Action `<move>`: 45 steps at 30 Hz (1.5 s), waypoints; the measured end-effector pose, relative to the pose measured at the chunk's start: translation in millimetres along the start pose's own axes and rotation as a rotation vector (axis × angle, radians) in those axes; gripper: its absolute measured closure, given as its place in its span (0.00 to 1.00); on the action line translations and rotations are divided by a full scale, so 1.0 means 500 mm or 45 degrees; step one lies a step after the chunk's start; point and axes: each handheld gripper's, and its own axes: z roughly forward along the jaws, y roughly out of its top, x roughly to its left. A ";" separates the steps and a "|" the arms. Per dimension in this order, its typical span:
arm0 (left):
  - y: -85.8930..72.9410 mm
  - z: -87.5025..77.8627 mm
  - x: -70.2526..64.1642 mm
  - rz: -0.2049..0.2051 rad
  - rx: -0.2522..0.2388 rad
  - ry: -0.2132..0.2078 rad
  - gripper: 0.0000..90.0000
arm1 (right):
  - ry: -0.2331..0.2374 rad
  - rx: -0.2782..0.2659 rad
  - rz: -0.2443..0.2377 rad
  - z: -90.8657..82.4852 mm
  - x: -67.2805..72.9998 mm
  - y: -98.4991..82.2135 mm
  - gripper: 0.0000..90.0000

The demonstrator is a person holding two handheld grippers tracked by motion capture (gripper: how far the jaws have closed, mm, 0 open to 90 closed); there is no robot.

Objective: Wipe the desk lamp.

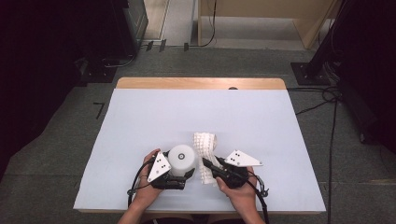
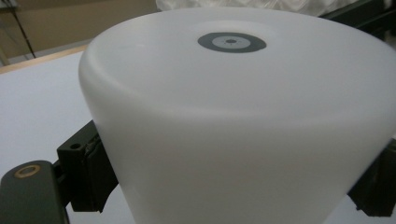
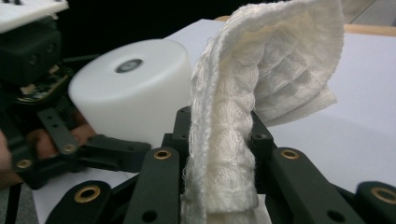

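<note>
Near the front edge of the white table (image 1: 140, 121), both grippers work side by side, each held in one of the person's hands. Between the jaws of the left gripper (image 1: 180, 175) stands a white, upright, round-topped container (image 1: 181, 157) with a small grey ring mark at the centre of its top; in the left gripper view the jaws sit wide apart against its two lower flanks, one at each side of the broad white body (image 2: 243, 130), so the gripper clasps it at near full spread. Just to its right, the right gripper (image 1: 210, 165) has its jaws drawn in tight on a white waffle-textured cloth (image 1: 205, 149). In the right gripper view the cloth (image 3: 243, 116) rises from between the pinched jaws as a folded strip, then arches over and droops toward the far side. From above, the cloth runs from the jaws away toward the table's middle, lying close beside the container, though whether the two touch cannot be told.
</note>
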 end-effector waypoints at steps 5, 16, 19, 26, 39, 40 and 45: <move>0.003 -0.004 -0.002 -0.041 0.016 0.048 0.02 | -0.014 0.003 0.010 0.001 -0.009 -0.002 0.81; 0.014 0.010 -0.067 -0.224 0.051 0.369 0.00 | -0.034 0.022 0.030 0.004 -0.023 -0.012 0.81; 0.015 0.011 -0.074 -0.209 0.045 0.410 0.09 | -0.031 0.027 0.026 0.007 -0.020 -0.013 0.81; 0.022 -0.011 -0.031 -0.205 -0.007 0.236 0.09 | -0.011 0.068 0.025 0.017 -0.017 -0.018 0.81; 0.025 -0.017 -0.014 -0.082 -0.039 0.014 0.10 | 0.084 0.011 -0.023 0.008 0.016 0.005 0.82; 0.025 -0.015 -0.015 -0.074 -0.035 0.012 0.10 | 0.096 -0.032 -0.032 -0.004 0.019 0.015 0.82; 0.029 -0.016 -0.014 -0.068 -0.044 0.001 0.10 | 0.078 -0.023 -0.064 -0.005 0.020 0.016 0.82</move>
